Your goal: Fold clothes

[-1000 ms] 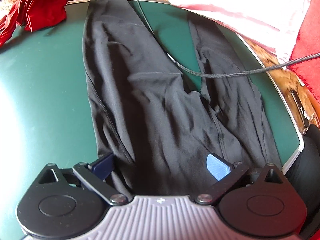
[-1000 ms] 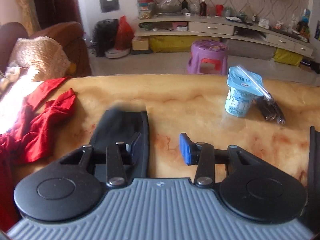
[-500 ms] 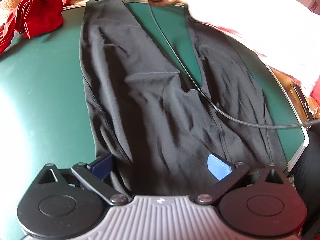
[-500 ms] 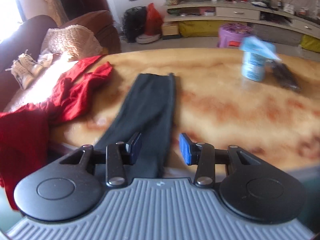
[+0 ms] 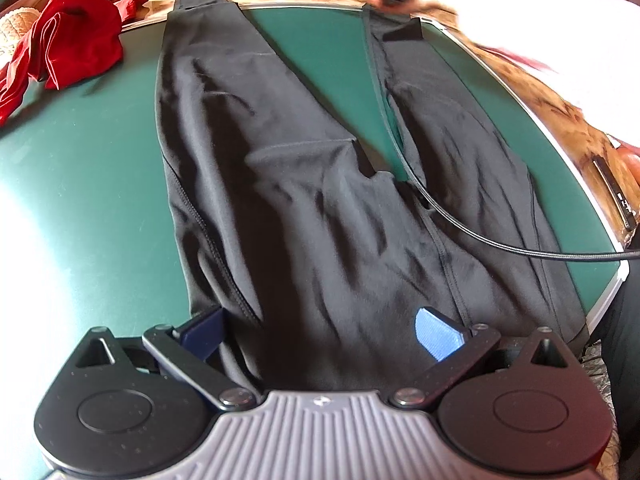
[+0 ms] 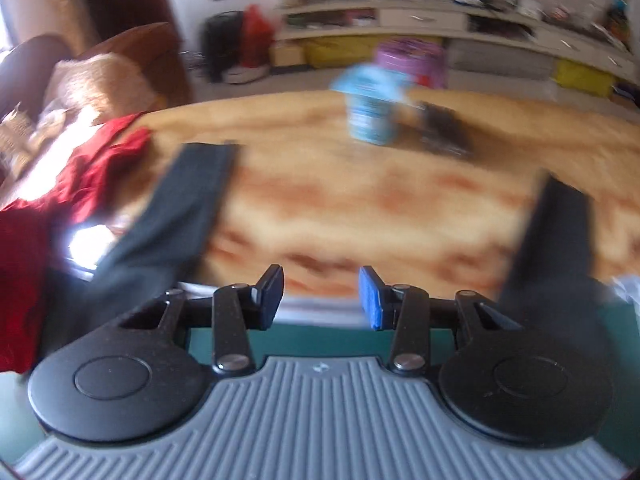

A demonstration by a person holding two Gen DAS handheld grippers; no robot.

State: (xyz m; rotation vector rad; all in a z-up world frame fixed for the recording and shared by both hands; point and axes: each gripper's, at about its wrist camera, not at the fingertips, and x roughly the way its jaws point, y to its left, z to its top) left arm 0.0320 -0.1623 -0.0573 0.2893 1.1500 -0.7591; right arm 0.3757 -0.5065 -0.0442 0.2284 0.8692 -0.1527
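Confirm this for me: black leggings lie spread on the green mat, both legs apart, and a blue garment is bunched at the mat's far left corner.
Wrong in one respect: the bunched garment is red, not blue, as the left wrist view shows. The rest holds: the black leggings lie spread on the green mat with both legs apart.

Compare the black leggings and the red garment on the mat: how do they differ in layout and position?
The black leggings lie spread flat, legs apart; the red garment sits bunched in a heap. The leggings fill the middle of the green mat; the red garment sits at its far left edge. A black cable crosses the leggings, not the red garment. Both rest on the mat.
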